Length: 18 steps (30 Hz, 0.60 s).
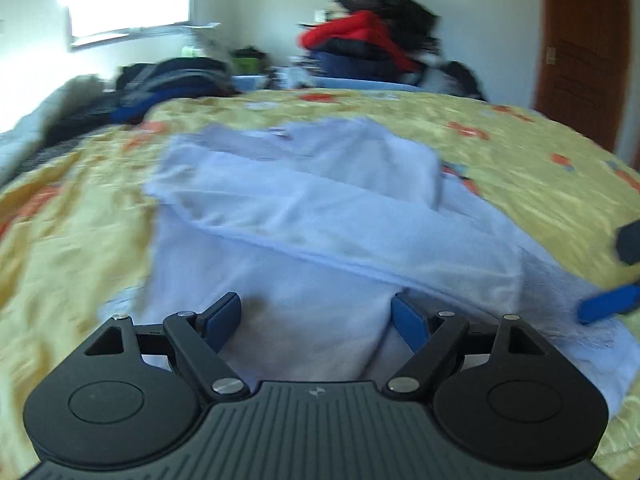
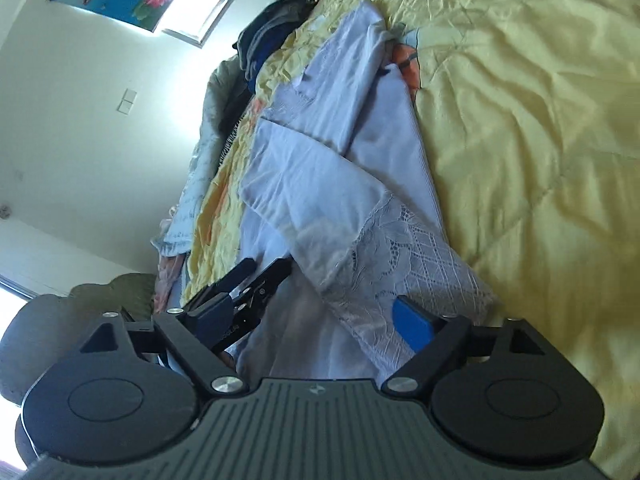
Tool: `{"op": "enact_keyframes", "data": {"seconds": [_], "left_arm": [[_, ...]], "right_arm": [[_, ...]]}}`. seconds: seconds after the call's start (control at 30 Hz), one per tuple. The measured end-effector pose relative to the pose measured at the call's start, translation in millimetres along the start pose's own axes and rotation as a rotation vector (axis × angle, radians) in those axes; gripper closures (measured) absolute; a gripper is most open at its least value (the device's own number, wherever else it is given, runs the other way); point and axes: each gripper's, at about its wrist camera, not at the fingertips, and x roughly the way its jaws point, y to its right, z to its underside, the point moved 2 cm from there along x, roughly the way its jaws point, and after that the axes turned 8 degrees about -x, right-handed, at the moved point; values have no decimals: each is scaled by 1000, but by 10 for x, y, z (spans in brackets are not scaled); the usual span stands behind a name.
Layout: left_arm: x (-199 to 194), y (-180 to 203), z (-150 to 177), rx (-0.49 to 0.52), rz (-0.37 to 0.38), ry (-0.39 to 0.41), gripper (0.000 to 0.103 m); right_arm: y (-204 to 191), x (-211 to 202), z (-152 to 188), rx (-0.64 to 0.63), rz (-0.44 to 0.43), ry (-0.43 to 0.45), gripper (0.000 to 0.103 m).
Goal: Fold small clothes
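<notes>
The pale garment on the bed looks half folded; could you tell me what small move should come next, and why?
Probably close the right tongs on the lace hem lying between their open jaws. The pale garment is only loosely folded on the yellow quilt, and both tongs are empty.

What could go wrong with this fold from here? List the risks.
1. Both tools are open, the left tool and right tool, so nothing pins the garment; its folded flap could slide back open.
2. The lace hem lies right by the right tool's blue pad and could snag.
3. The bedspread beneath is wrinkled and soft, so a low pinch might catch it together with the garment.
</notes>
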Motion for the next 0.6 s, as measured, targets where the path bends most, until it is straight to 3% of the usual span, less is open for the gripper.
{"op": "enact_keyframes", "data": {"seconds": [0.1,0.2,0.3,0.4,0.47,0.6], "left_arm": [[-334,-60,18,-43,-39,2,20],[-661,-316,10,-179,0,-45,20],[-814,-826,60,-489,59,-128,18],[-741,-1240,219,-782,100,-262,19],[-715,-1297,265,-830,120,-301,19],[-718,-1249,278,-826,131,-381,19]], "right_arm": [[-93,-119,86,-25,11,-3,16],[-43,-343,108,-28,31,14,19],[139,-504,27,36,41,37,21],[341,-525,-25,81,114,6,27],[377,-481,-22,70,156,-37,34],[301,-430,44,-6,191,-119,35]]}}
